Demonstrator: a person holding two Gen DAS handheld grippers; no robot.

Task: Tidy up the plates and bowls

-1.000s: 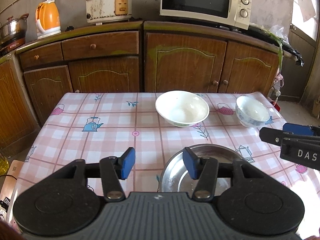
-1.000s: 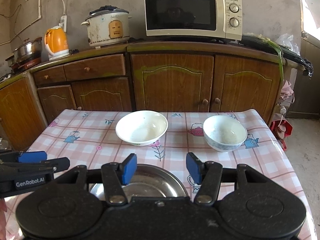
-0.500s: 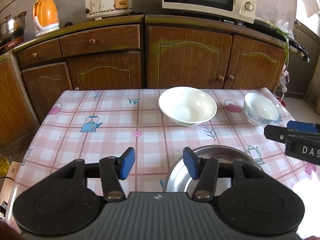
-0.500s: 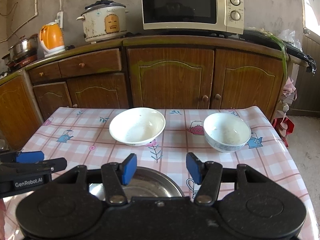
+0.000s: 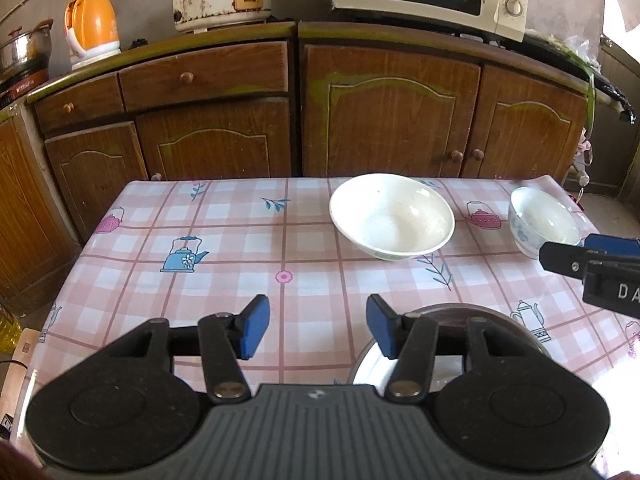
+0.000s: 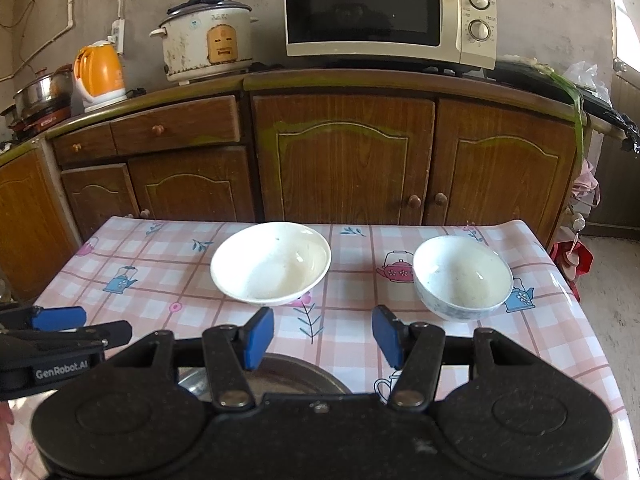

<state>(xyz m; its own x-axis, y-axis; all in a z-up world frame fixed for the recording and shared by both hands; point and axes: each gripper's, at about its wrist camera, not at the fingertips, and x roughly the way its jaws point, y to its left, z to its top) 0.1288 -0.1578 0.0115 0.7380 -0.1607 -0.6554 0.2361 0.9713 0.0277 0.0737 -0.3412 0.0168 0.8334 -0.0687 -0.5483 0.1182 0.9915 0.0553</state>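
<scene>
we have three dishes on the tabletop (image 6: 168, 276), and we place everything by the wide white bowl (image 6: 271, 269) at its middle. the smaller blue-patterned bowl (image 6: 463, 277) stands to the right of the white bowl, well apart from it, near the tabletop's right edge. the metal plate (image 6: 288, 376) lies on the near side of the white bowl, closest to us, and is mostly hidden under our tools. all three sit upright and separate, nothing stacked, so we judge the sorting is not yet begun.

our left gripper (image 5: 318, 330) hangs on the near side of the white bowl and somewhat to its left, its jaws spread with only tablecloth between them; the metal plate's rim (image 5: 448, 314) shows just behind its right finger. our right gripper (image 6: 322, 338) hangs on the near side of the gap between the two bowls, jaws spread and holding nothing. both point down and forward toward the dishes, which suits a reach for a rim.

we think the flat plate makes the natural base, with the bowls nested by size on it. the bowls look glazed and slick, so a pinch on a thin rim may slip or tip them.
</scene>
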